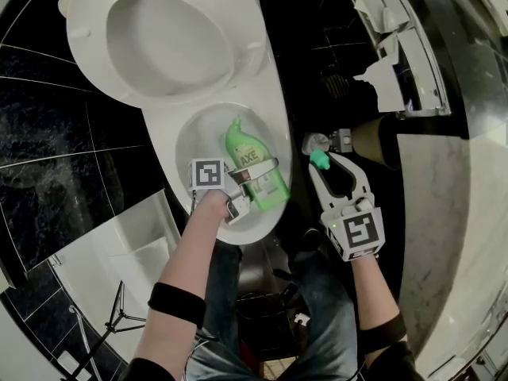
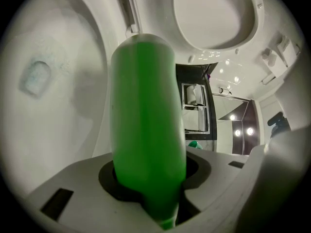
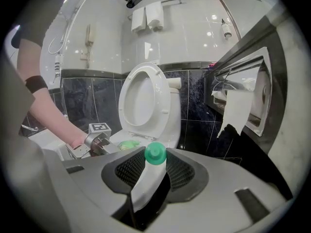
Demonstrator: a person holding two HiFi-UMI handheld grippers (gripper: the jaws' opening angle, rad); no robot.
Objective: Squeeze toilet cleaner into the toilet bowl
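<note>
Head view: the left gripper has its fingers clamped across the middle of the one green bottle, which lies over the opening of the toilet bowl. The right gripper, just off the bowl's right rim, pinches the one green cap between its fingertips. Only the head view shows the bottle's label. Only the right gripper view shows torn toilet paper on the wall.

Bottle blocked the middle of the left gripper view, its lower end lost between the jaws; in the head view the left gripper covered part of its label, the seat ran past the top edge, and the cap was too small for detail.
</note>
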